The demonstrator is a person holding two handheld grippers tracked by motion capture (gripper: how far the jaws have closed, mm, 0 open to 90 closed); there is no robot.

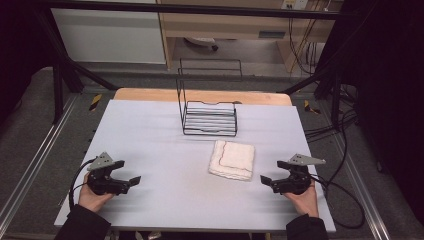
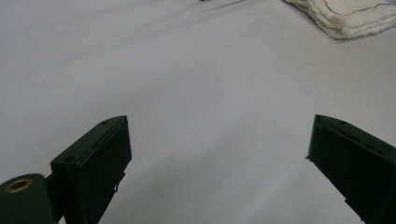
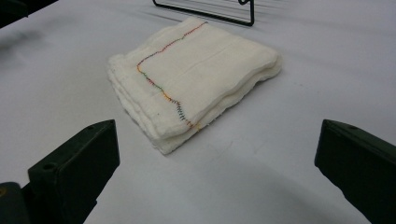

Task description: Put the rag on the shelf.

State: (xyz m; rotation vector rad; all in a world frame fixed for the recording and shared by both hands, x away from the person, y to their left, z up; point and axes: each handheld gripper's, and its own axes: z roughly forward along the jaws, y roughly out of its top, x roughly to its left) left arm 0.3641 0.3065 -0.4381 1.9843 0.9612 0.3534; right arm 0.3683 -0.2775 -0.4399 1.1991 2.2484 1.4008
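Your right gripper has its jaws spread, the folded cloth lying near ahead; your left gripper, jaws spread too, sits well apart from it.

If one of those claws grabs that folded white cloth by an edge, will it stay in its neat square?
Probably not. The folded cloth looks soft, with loose stacked layers, so it would likely droop and unfold. It seems light and should slide easily on the smooth table. It won't roll.

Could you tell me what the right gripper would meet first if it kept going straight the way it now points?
Most likely the folded white cloth with coloured stitching, lying flat on the table ahead of the open right gripper; its exact heading is hard to judge.
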